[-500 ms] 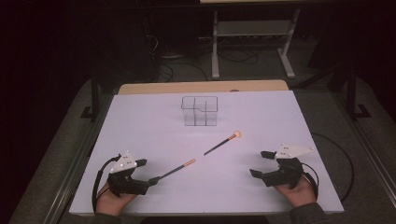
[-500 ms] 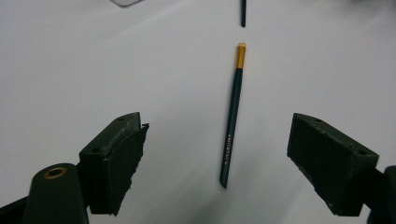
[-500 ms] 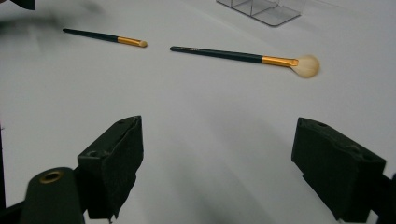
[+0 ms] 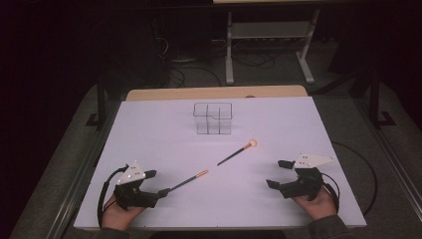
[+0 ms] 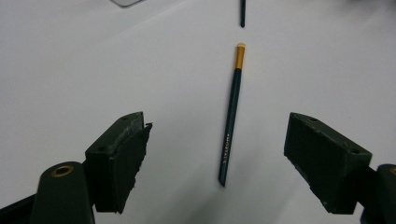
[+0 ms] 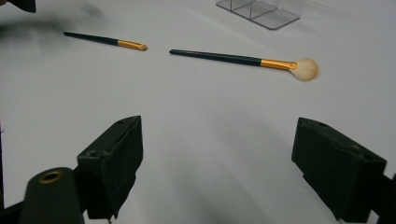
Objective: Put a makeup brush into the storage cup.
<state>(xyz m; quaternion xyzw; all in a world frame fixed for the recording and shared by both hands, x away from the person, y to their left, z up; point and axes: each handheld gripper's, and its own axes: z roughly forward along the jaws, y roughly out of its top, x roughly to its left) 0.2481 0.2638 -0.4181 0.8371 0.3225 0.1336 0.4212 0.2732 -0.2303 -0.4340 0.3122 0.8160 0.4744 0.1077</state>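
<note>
Table: a white top [image 4: 164, 124] with 2 brushes and a clear organizer on it.
Left gripper: [image 4: 161, 183] at the near left corner in the high view, held in a hand [image 4: 117, 214], jaws apart with nothing pressed between them.
Small brush: [image 5: 232, 112] a dark handle with a gold ferrule, lying flat on the table. In the left gripper view its near end lies in the gap between the 2 jaws, touching neither. In the high view its handle end runs up to the left gripper's tips and its gold end points up and right, toward the table's middle.
Right gripper: [image 4: 278, 174] at the near right, held in a hand [image 4: 318, 204], jaws wide apart, nothing between them.
Big brush: [image 6: 243, 59] a dark handle, gold ferrule and pale fluffy head, flat on the table, well ahead of the right gripper. In the high view it lies near the middle, head toward the far right.
Brush spacing: the 2 lie almost in 1 line, ends near but apart.
Organizer: [image 4: 213, 118] clear, with compartments, upright at the far middle, beyond both brushes.
</note>
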